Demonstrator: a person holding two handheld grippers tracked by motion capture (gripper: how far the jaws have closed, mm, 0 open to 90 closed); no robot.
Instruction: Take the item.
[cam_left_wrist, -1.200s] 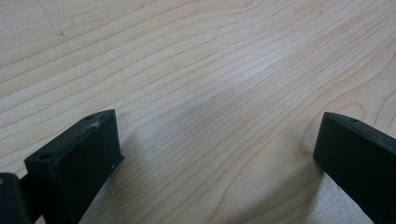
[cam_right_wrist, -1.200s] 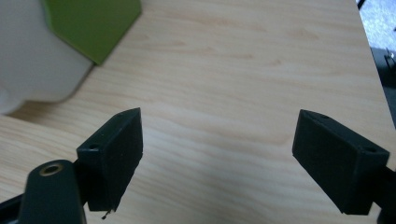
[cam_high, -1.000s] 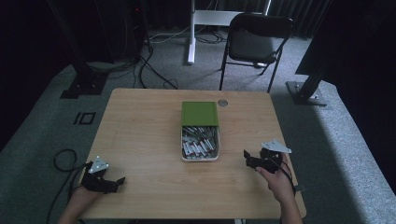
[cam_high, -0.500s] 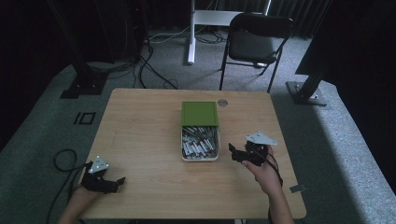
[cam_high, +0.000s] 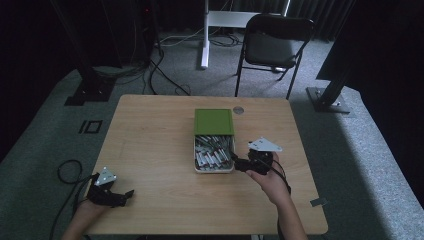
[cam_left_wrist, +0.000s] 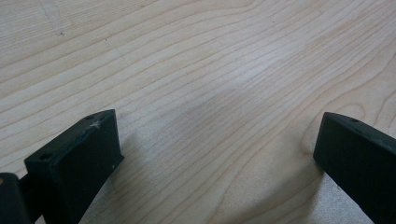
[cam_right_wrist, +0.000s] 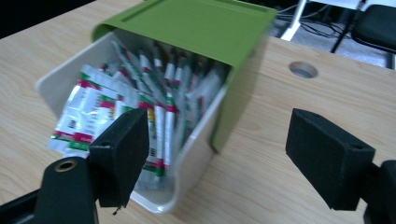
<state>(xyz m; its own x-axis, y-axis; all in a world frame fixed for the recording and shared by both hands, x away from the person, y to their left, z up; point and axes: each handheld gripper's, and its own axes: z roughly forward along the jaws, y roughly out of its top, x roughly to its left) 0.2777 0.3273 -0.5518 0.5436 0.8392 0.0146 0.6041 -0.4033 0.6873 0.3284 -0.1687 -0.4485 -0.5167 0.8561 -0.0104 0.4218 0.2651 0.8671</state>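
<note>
A cream-white box (cam_high: 214, 169) is sitting near the middle of the wooden table (cam_high: 150, 145), slightly toward 3 o'clock from centre. A green lid (cam_high: 213, 121) is covering the half of it lying toward 12 o'clock, leaving the half toward 6 o'clock uncovered. Inside, a heap of silvery sachets (cam_high: 212, 153) with red and green bands is lying packed together; in the right gripper view the sachets (cam_right_wrist: 140, 100) are reaching up to the box's rim and running back under the lid (cam_right_wrist: 196, 23).

The right gripper (cam_high: 240, 164) is hovering just beside the box's corner toward 4 o'clock, pointing at 9 o'clock, with the person's right hand (cam_high: 267, 176) wrapped around it. In its own view its jaws are standing wide apart and gripping nothing, one in front of the sachets over the box's rim, the other over bare wood beside the box.

Toward 1 o'clock from the box, a small round hole (cam_high: 238, 110) is sitting in the tabletop, near the lid's far corner.

The left gripper (cam_high: 126, 194) is resting well apart from the box, at the table's 7 o'clock corner, held by the left hand (cam_high: 92, 202). Its jaws are spread wide too, with only bare wood grain between them.

Beyond the table at 12 o'clock, a black folding chair (cam_high: 272, 45) is standing on grey carpet.
</note>
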